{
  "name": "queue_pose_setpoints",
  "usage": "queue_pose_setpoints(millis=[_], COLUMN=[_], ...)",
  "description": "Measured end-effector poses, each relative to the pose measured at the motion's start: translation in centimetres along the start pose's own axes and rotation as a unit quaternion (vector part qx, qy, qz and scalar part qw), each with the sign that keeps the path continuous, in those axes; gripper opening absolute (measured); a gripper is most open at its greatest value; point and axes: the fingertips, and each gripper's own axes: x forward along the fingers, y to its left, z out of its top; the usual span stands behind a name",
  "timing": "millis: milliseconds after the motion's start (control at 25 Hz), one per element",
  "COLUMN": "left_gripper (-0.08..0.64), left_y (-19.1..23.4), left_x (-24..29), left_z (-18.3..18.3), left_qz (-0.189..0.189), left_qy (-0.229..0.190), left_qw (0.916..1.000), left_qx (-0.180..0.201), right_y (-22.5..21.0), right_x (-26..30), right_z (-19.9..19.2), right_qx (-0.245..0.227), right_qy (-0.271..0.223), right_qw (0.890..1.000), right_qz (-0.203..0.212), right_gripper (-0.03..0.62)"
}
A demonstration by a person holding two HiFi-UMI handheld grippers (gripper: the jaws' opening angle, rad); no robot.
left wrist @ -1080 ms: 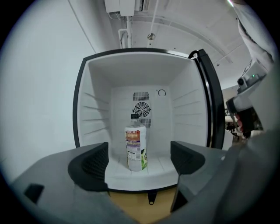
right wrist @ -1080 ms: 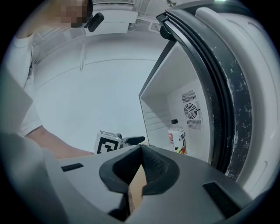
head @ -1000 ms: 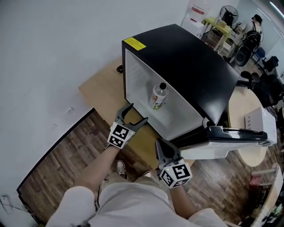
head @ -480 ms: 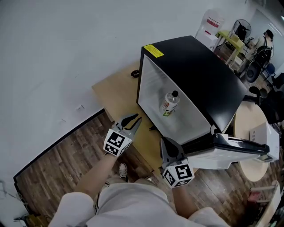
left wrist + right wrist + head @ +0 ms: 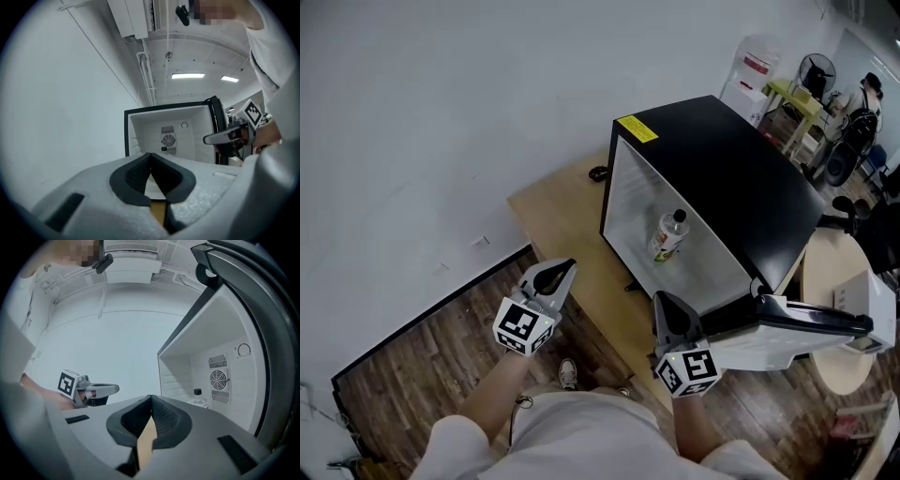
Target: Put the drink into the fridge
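The drink, a clear bottle point(image 5: 668, 234) with a black cap and a green label, stands inside the open black fridge point(image 5: 741, 178); in the right gripper view the bottle point(image 5: 199, 398) shows low against the white back wall. My left gripper point(image 5: 562, 271) hovers over the wooden table point(image 5: 558, 202), left of the fridge opening, its jaws shut with nothing between them point(image 5: 150, 157). At the fridge's front corner my right gripper point(image 5: 665, 302) is also shut and empty point(image 5: 151, 400). Neither gripper touches the bottle.
The fridge door point(image 5: 797, 323) hangs open toward the right, near my right gripper. A round pale table point(image 5: 839, 272) with a white box stands behind it. A white wall runs along the left, and dark wood floor point(image 5: 412, 366) lies below the table edge.
My left gripper's jaws have closed from wide open to shut, and it has drawn back left, away from the fridge opening. The bottle stays in the fridge.
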Motion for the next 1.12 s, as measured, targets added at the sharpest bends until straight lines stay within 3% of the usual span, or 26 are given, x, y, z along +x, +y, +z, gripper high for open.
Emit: queue_pose_setpoints(millis=[760,960,1120], left_gripper=[0.015,0.015,0.015], left_y=[3.3,3.1,2.8], left_x=[-8.4,-9.0,-8.9], left_z=[4.5,4.9,5.1], left_qz=[0.063,0.067,0.059], left_qy=[-0.052,-0.074,-0.076], left_qw=[0.9966,0.9928,0.9929], left_qx=[-0.01,-0.067,-0.07], right_y=[-2.0,-2.1,-1.7], right_x=[-0.6,-0.4,0.3], right_z=[2.0,2.0,2.4], right_qx=[-0.023,-0.018,-0.019], right_qy=[-0.007,-0.002,-0.003], right_qw=[0.999,0.999,0.999], right_qz=[-0.035,-0.043,-0.042], right_gripper=[0.002,0.002,0.002])
